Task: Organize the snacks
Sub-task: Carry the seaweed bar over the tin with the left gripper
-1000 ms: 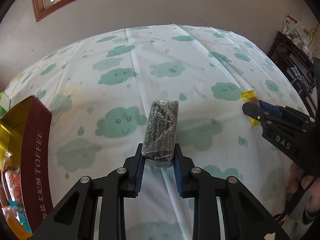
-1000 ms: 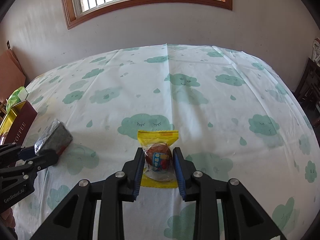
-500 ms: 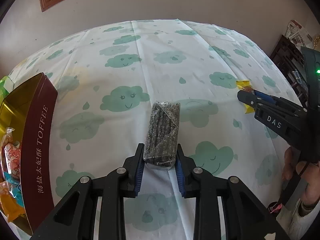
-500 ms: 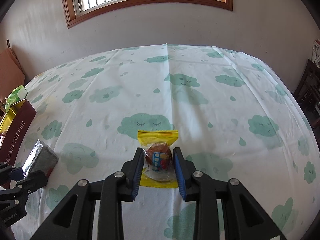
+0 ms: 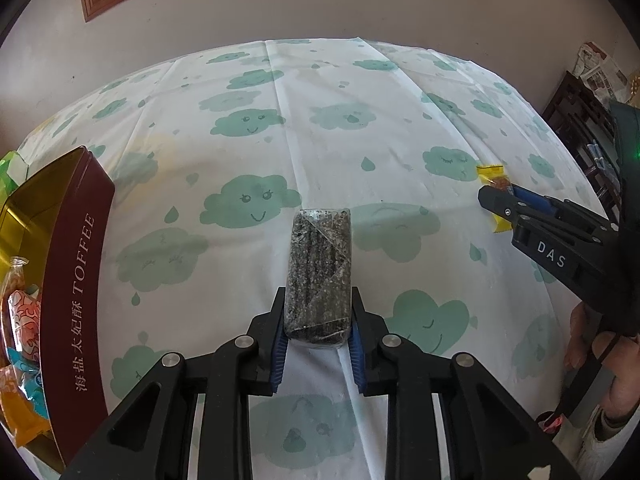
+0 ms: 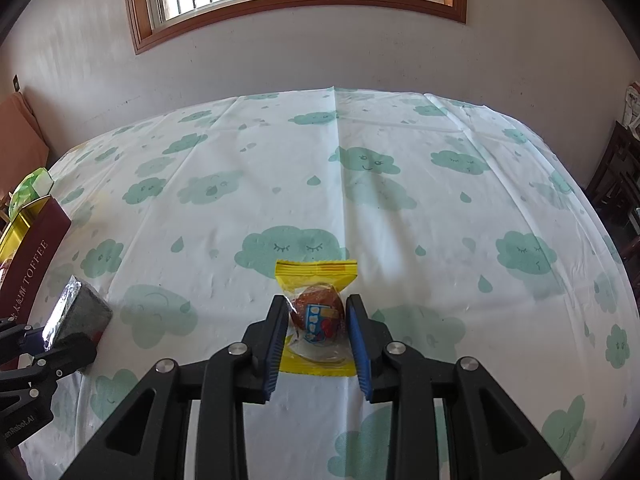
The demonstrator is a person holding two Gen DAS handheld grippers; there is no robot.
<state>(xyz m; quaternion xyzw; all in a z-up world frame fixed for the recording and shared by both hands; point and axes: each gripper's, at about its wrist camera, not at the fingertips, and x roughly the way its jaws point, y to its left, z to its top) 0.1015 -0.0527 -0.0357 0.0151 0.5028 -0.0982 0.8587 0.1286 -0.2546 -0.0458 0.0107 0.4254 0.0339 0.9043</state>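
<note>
Left wrist view: left hand-held gripper [image 5: 318, 330] clamps dark speckled snack bar [image 5: 319, 272] above cloud-print surface [image 5: 248, 128], maroon toffee tin [image 5: 76, 280] to its left. Right hand-held gripper [image 6: 316, 334] grips yellow-wrapped snack [image 6: 316, 316], resting on the surface.

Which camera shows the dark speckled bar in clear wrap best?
The left wrist view: the dark speckled bar in clear wrap lies centred, full length visible. The right wrist view catches only its foreshortened end at the left edge.
</note>
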